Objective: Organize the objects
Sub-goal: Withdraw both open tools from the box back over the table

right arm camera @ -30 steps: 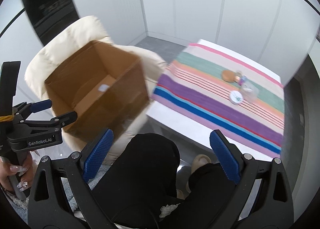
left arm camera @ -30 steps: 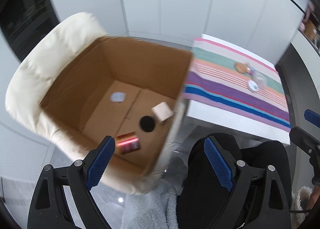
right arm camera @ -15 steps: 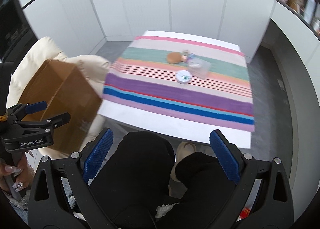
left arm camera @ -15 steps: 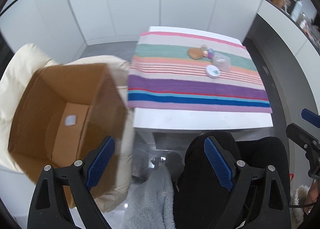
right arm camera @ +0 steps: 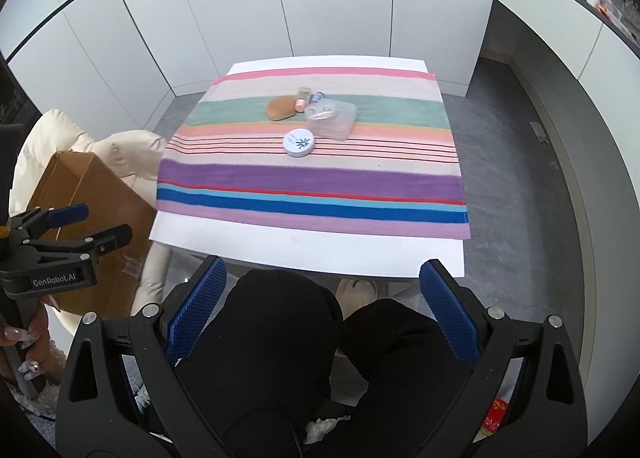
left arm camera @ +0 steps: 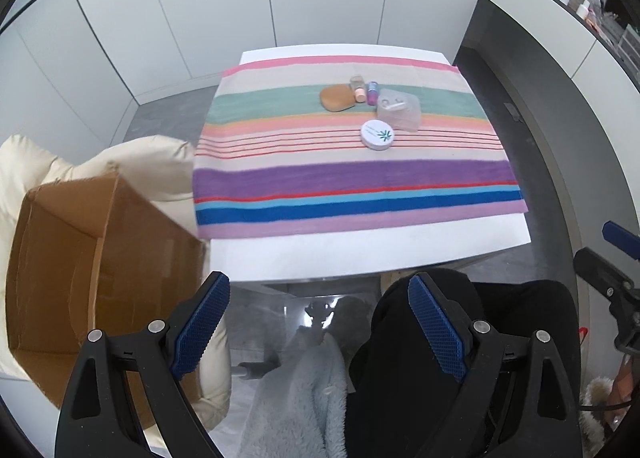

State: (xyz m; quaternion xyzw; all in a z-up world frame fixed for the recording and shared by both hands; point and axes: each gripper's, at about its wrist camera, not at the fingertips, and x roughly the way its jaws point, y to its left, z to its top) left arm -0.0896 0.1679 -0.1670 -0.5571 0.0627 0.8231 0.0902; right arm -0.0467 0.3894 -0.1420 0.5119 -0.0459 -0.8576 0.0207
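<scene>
Five small things, a white round tin [left arm camera: 377, 134], a clear plastic case [left arm camera: 399, 109], a brown pad [left arm camera: 337, 97] and two little bottles [left arm camera: 365, 90], remain on the far worktop [left arm camera: 360, 246], so with left gripper [left arm camera: 320, 328] and right gripper [right arm camera: 322, 310] wide open and empty, we judge most moving to the cardboard box [left arm camera: 80, 258] at near left is left.

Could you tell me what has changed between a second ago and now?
Both views have swung from the cardboard box on the cream chair round to the striped table. Nothing was gripped or released. The left gripper and right gripper stay open and empty; the round tin and its neighbours sit unmoved.
</scene>
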